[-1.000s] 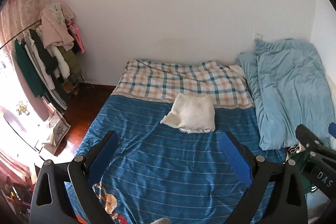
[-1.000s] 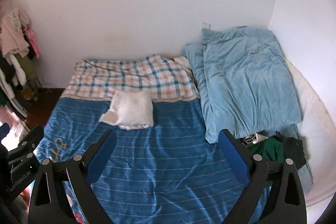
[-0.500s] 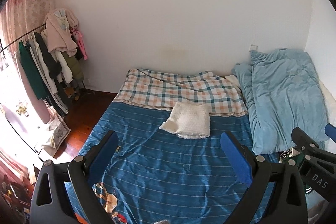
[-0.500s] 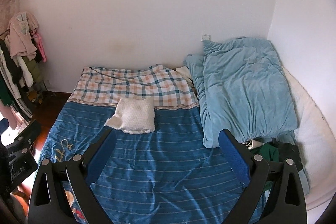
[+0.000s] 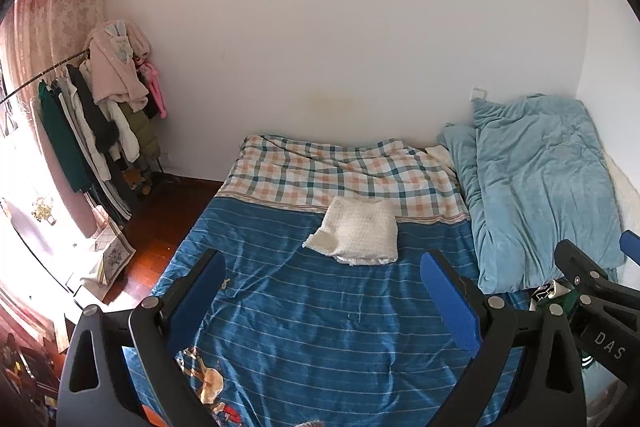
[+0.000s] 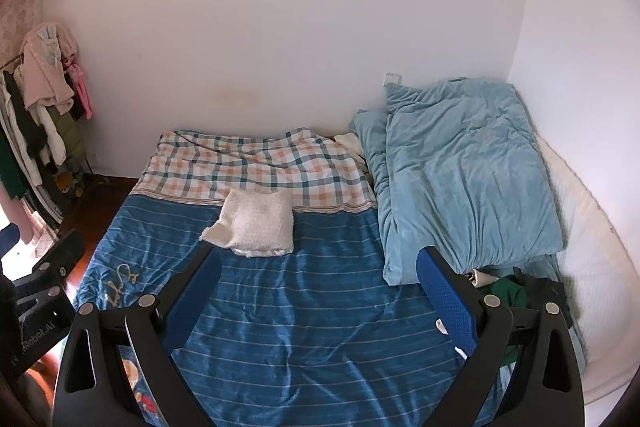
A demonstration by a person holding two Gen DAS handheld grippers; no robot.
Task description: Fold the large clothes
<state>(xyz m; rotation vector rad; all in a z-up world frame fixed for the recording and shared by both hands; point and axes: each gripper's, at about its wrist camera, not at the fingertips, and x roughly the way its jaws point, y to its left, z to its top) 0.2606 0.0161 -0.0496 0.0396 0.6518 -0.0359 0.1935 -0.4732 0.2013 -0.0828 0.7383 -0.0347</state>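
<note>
A folded white knit garment (image 5: 356, 235) lies on the blue striped bed cover (image 5: 320, 327), near the checked sheet (image 5: 340, 173); it also shows in the right wrist view (image 6: 256, 225). A heap of green and dark clothes (image 6: 516, 291) lies at the bed's right side below the light blue duvet (image 6: 464, 179). My left gripper (image 5: 324, 295) is open and empty, held above the near part of the bed. My right gripper (image 6: 318, 291) is open and empty too, to the right of the left one.
A clothes rack (image 5: 92, 115) with hanging garments stands at the left by the wall. Wooden floor (image 5: 160, 219) runs along the bed's left side. A white cushion or mattress edge (image 6: 592, 259) lies at the far right against the wall.
Both grippers have pulled back and up from the bed, so the garment and bed look farther away. Both stay open and empty.
</note>
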